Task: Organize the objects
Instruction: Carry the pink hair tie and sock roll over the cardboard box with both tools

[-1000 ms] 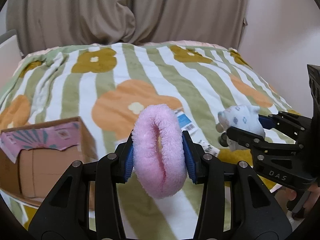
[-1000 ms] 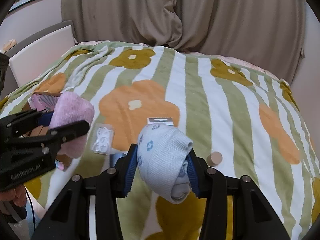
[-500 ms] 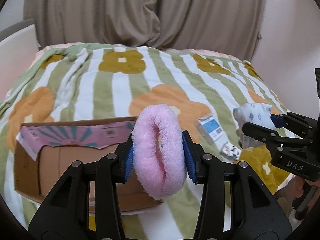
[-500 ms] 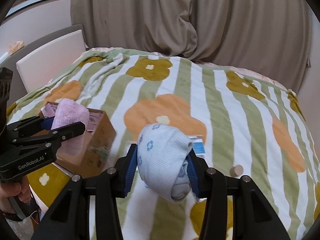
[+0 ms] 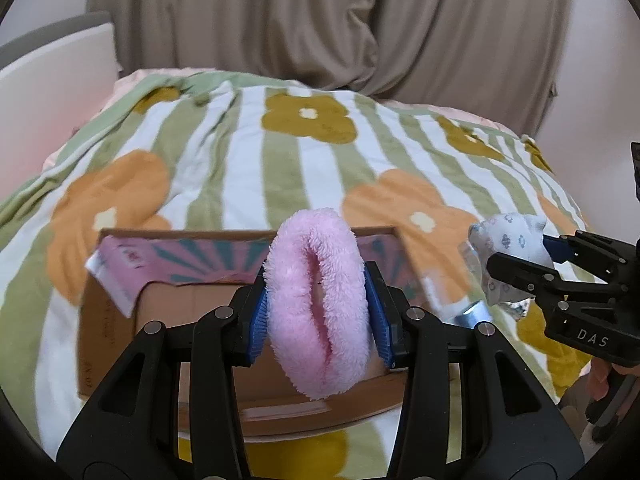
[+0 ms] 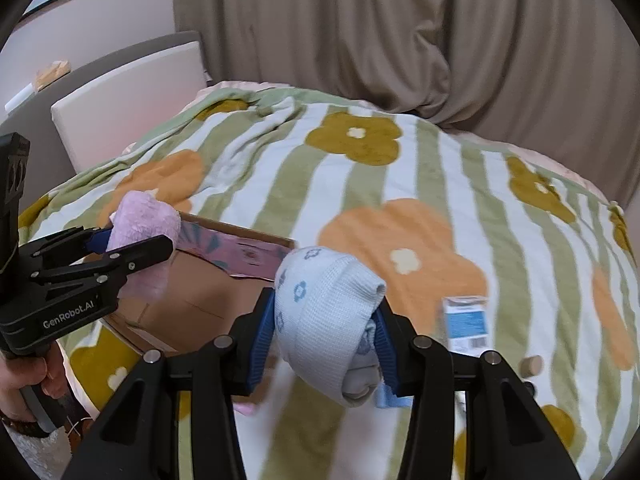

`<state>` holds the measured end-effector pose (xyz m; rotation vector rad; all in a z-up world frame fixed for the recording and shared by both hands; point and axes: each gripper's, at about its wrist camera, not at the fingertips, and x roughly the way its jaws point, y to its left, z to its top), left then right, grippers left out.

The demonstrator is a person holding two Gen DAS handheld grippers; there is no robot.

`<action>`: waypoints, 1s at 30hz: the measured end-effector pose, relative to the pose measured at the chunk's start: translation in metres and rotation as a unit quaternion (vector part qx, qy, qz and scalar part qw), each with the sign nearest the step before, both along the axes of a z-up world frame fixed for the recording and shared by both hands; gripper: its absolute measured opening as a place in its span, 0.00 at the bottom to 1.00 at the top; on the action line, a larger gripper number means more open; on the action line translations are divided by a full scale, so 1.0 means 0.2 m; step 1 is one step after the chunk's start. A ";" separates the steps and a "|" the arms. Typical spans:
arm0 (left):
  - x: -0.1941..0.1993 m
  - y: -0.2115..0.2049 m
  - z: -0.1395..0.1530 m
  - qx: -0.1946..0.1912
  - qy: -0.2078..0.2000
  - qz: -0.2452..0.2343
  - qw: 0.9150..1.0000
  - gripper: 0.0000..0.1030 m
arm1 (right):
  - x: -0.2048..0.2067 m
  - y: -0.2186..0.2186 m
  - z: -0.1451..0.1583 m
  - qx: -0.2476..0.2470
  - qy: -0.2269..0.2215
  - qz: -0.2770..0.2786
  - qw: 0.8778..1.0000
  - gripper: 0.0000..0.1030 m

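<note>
My left gripper (image 5: 318, 314) is shut on a fluffy pink roll (image 5: 316, 304) and holds it above the open cardboard box (image 5: 192, 300) on the bed. It also shows in the right wrist view (image 6: 140, 236), over the box (image 6: 192, 300). My right gripper (image 6: 326, 334) is shut on a rolled white sock with blue flowers (image 6: 320, 316), just right of the box. That sock shows in the left wrist view (image 5: 508, 244) at the right.
A striped floral blanket (image 5: 248, 152) covers the bed. A small blue and white packet (image 6: 466, 322) and a small round cork-coloured piece (image 6: 532, 364) lie right of the box. A white headboard (image 6: 128, 104) and curtains (image 6: 400, 32) stand behind.
Both grippers have swung left with their loads. The box has come from the far left to directly under the pink roll. The blue packet has shifted to the right.
</note>
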<state>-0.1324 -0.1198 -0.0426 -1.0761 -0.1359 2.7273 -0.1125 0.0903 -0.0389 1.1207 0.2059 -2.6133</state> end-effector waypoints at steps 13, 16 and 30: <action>0.05 -0.45 -0.24 -0.002 -0.048 0.051 0.998 0.38 | -0.06 -0.44 -0.26 -0.011 -0.057 0.043 0.997 0.41; 0.05 -0.52 -0.30 0.003 -0.061 0.058 0.996 0.38 | -0.08 -0.51 -0.33 -0.011 -0.071 0.044 0.996 0.41; 0.00 -0.56 -0.42 0.014 -0.089 0.064 0.994 0.38 | -0.15 -0.62 -0.47 -0.007 -0.100 0.039 0.994 0.41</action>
